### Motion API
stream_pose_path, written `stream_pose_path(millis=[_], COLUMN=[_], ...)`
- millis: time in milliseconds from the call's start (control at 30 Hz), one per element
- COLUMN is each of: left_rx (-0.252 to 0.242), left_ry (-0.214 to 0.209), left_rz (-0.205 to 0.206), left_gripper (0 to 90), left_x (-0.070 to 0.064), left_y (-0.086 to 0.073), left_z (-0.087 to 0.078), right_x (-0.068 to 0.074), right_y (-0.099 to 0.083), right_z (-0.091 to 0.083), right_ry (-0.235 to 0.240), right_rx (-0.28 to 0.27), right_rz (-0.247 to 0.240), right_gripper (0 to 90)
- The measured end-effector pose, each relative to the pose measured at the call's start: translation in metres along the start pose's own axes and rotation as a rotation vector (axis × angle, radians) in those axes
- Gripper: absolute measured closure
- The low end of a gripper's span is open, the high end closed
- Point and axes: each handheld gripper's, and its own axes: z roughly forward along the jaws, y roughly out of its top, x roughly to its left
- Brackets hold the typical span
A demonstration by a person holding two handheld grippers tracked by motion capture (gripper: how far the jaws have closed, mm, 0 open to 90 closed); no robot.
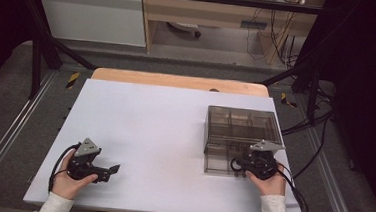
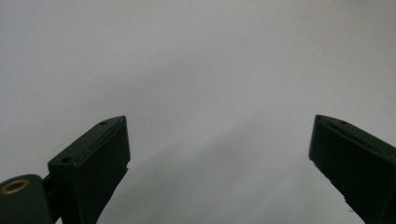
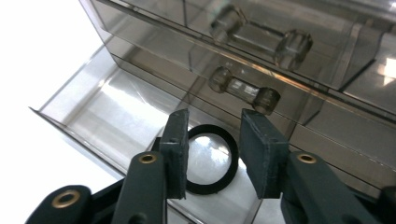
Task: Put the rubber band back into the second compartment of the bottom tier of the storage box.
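Note:
A smoky clear drawer box (image 1: 242, 122) stands at the right of the white table (image 1: 164, 129), its lowest drawer (image 3: 70, 100) pulled out toward me. A black ring (image 3: 212, 129) lies flat on that drawer's floor. My right gripper (image 3: 215, 116) hovers just over it, jaws narrowly open and straddling the ring; the left jaw covers the ring's left edge. From above, the right gripper (image 1: 255, 161) sits over the open drawer. My left gripper (image 1: 111, 173) rests at the table's near left, pointing right, wide open over bare white surface (image 2: 219, 121).
The upper drawers are closed, each with a clear bar handle (image 3: 245, 91). A wooden board edge (image 1: 178, 80) runs behind the white table. Black frame legs and cables (image 1: 315, 120) stand off the table's far right.

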Motion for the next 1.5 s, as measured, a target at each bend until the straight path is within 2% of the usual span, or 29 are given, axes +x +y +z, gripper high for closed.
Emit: stream_pose_path(millis=[367,433,567,833,1000,1133,1300,1500], left_rx=[-0.003,-0.003,-0.004,-0.003,-0.003,-0.004,-0.003,-0.001], left_ry=[-0.002,-0.002,-0.006,-0.007,-0.009,-0.009,-0.010,-0.009], left_rz=[-0.002,-0.003,-0.004,-0.005,-0.004,-0.004,-0.004,-0.004], left_gripper=[5.4,5.4,5.3,5.4,5.4,5.4,5.4,5.4], left_x=[0.000,0.000,0.000,0.000,0.000,0.001,0.000,0.001], left_y=[0.000,-0.001,-0.001,-0.001,-0.001,-0.001,-0.001,-0.001], left_z=[0.001,0.001,0.001,0.001,0.001,0.001,0.001,0.001], right_x=[0.004,0.004,0.006,0.008,0.007,0.003,0.000,-0.001], right_y=[-0.001,-0.001,-0.003,-0.005,-0.008,-0.012,-0.017,-0.022], right_z=[-0.007,-0.008,-0.008,-0.010,-0.013,-0.016,-0.019,-0.023], right_ry=[0.061,0.066,0.072,0.087,0.081,0.074,0.081,0.089], right_rx=[-0.054,-0.063,-0.057,-0.054,-0.040,-0.057,-0.067,-0.076], right_rz=[0.012,0.009,-0.009,-0.002,0.001,0.015,0.025,0.011], right_gripper=[36.4,29.8,24.1,11.7,6.8,3.6,1.5,1.4])
